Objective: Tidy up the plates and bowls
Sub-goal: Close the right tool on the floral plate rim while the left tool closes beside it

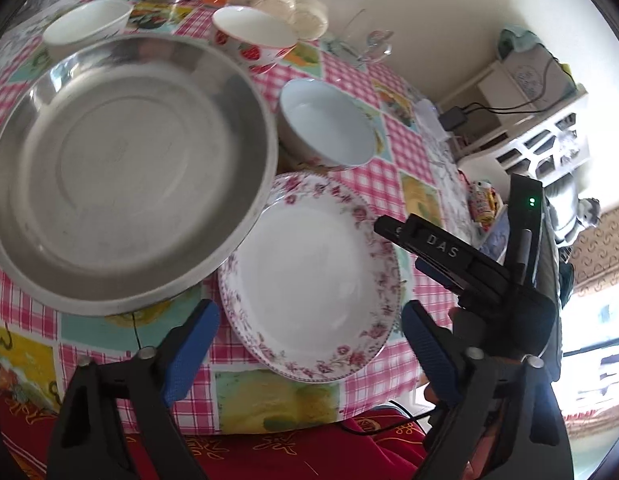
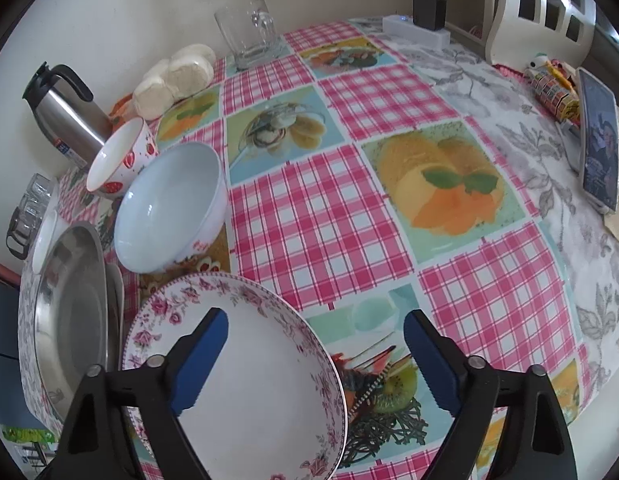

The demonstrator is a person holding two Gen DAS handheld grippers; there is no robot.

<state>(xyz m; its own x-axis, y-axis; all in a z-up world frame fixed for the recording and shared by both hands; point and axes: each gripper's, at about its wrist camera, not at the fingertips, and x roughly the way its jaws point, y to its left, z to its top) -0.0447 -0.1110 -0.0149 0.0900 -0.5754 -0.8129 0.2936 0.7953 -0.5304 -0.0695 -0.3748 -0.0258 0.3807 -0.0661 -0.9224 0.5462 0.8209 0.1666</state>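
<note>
Right wrist view puts your right gripper (image 2: 315,360) astride the floral plate's (image 2: 245,380) rim, jaws apart, ready to pinch; your left gripper (image 1: 309,344), also empty and spread, hovers beside the steel basin (image 1: 125,168).

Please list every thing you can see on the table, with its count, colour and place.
steel basin: 1, silver, left side
floral plate: 1, white with pink roses, beside the basin
bowls: 3, white, one strawberry-patterned, behind the plate
thermos: 1, steel and black, by the wall
glass mug: 1, clear, by the wall
buns: several, white, beside the thermos
phone: 1, right edge
left tool: open, over the plate
right tool: open, over the plate rim
</note>
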